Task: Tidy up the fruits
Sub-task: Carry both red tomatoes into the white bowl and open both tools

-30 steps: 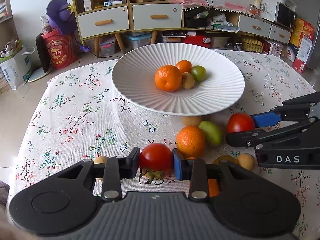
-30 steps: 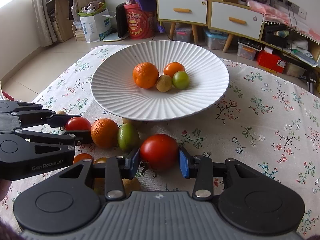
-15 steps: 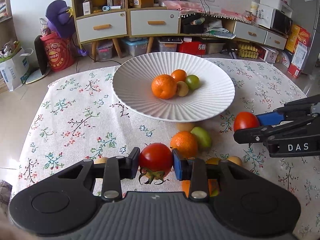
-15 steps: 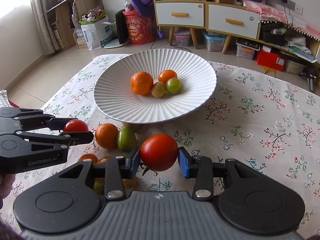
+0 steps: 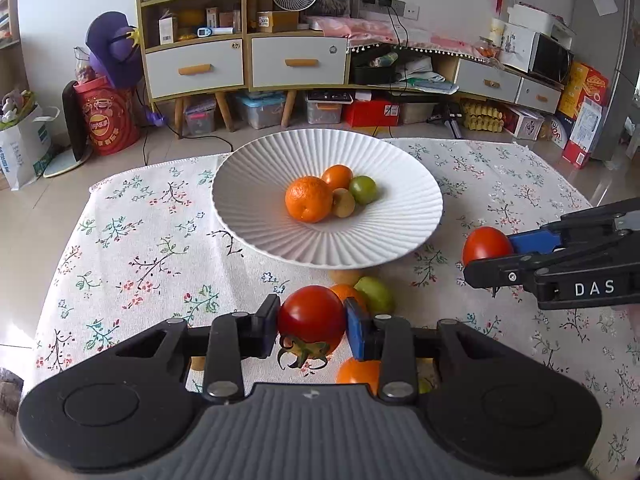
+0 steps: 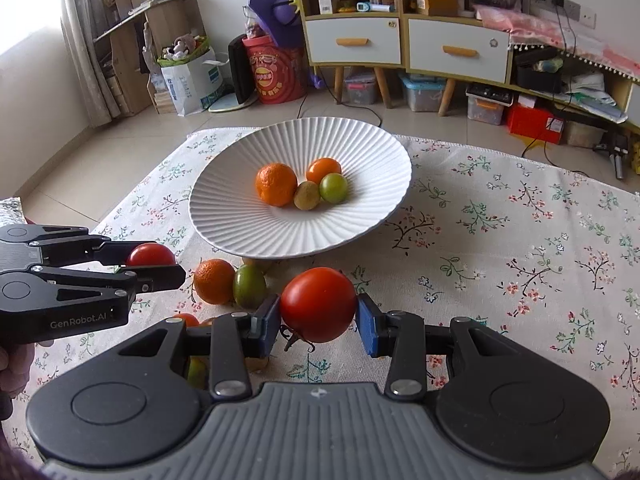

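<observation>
Floral tablecloth (image 5: 132, 240) covers a table bearing a white ribbed plate (image 5: 248, 184) with four small fruits. Nearer the cameras, the left gripper (image 5: 312, 322) pinches a red tomato (image 5: 312, 314); the right gripper (image 6: 318, 314) pinches a larger tomato (image 6: 318, 304). Loose fruits lie between them.

Soft daylight fills both views, strongest from the window (image 6: 24, 4) at ten o'clock in the right wrist view, where it burns out to white. Shadows under the white plate (image 6: 240, 216) are faint and diffuse. Fisheye distortion bends the shelves (image 5: 192, 40) and walls near the edges. Focus is sharp at centre, and the corners darken slightly.
</observation>
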`<state>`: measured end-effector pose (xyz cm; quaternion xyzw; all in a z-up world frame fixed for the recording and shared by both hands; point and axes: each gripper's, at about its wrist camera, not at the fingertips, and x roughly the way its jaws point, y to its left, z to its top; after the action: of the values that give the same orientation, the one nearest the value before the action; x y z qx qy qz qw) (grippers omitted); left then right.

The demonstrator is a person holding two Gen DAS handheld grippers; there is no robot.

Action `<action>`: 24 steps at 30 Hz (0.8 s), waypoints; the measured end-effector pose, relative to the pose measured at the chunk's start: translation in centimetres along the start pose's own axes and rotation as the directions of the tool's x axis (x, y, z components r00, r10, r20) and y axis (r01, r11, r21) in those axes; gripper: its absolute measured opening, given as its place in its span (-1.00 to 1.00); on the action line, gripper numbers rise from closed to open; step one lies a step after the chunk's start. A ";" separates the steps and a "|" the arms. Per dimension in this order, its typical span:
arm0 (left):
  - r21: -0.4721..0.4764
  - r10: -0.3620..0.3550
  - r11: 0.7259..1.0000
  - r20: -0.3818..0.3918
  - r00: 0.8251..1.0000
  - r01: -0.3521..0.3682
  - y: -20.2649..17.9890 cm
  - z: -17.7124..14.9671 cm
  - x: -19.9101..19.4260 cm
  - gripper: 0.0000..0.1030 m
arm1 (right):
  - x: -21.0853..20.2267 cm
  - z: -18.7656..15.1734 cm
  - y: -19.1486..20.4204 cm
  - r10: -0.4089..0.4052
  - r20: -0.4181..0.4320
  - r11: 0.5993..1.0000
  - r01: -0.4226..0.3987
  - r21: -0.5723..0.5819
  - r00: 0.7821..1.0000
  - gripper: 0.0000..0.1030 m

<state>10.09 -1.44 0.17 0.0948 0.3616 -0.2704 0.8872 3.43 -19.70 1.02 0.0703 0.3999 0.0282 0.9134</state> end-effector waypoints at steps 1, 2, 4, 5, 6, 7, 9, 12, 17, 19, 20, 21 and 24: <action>-0.001 -0.003 1.000 0.004 1.000 0.003 -0.1 0.1 -0.1 -0.43 | -0.1 0.2 -0.1 0.002 0.006 1.000 -0.002 0.003 1.000 -0.28; -0.003 -0.005 1.000 0.009 1.000 0.005 -0.1 0.2 -0.1 -0.43 | -0.2 0.3 -0.1 0.004 0.011 1.000 -0.004 0.007 1.000 -0.28; -0.005 -0.008 1.000 0.016 1.000 0.008 -0.3 0.5 -0.2 -0.43 | -0.2 0.6 -0.1 0.005 0.020 1.000 -0.006 0.015 1.000 -0.28; -0.006 -0.009 1.000 0.020 1.000 0.010 -0.3 0.5 -0.1 -0.43 | -0.2 0.7 -0.2 0.005 0.024 1.000 -0.006 0.019 1.000 -0.28; -0.007 -0.010 1.000 0.023 1.000 0.010 -0.4 0.6 -0.1 -0.43 | -0.1 0.9 -0.2 0.005 0.029 1.000 -0.006 0.024 1.000 -0.28; -0.009 -0.011 1.000 0.027 1.000 0.011 -0.4 0.8 0.0 -0.43 | -0.1 1.0 -0.2 0.004 0.033 1.000 -0.005 0.030 0.999 -0.28; -0.014 -0.012 1.000 0.033 0.999 0.012 -0.6 1.1 0.2 -0.43 | 0.1 1.4 -0.3 0.004 0.041 0.999 -0.006 0.042 0.999 -0.28; -0.023 -0.014 1.000 0.045 0.999 0.015 -0.9 1.6 0.6 -0.43 | 0.4 2.0 -0.4 0.007 0.054 0.998 -0.010 0.067 0.999 -0.28; -0.045 -0.011 0.999 0.050 0.999 0.013 -1.3 2.4 1.8 -0.44 | 1.2 3.1 -0.9 -0.002 0.070 0.994 -0.006 0.113 0.998 -0.28; -0.060 -0.009 0.998 0.049 0.999 0.012 -1.3 2.6 2.3 -0.44 | 1.6 3.4 -1.1 -0.004 0.070 0.991 -0.005 0.136 0.998 -0.28; -0.069 -0.008 0.998 0.048 0.999 0.011 -1.3 2.7 2.6 -0.44 | 1.8 3.5 -1.3 -0.006 0.070 0.989 -0.004 0.148 0.998 -0.28; -0.077 -0.006 0.997 0.046 0.999 0.009 -1.4 2.9 2.9 -0.44 | 2.0 3.6 -1.4 -0.007 0.069 0.987 -0.004 0.159 0.998 -0.28; -0.102 -0.002 0.995 0.044 0.999 0.007 -1.5 3.2 3.6 -0.44 | 2.7 3.9 -1.7 -0.010 0.067 0.983 -0.002 0.181 0.998 -0.28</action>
<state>13.25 -5.34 -0.01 0.0428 0.3556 -0.2556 0.8980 8.12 -21.54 1.46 0.1531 0.3699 -0.0126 0.9163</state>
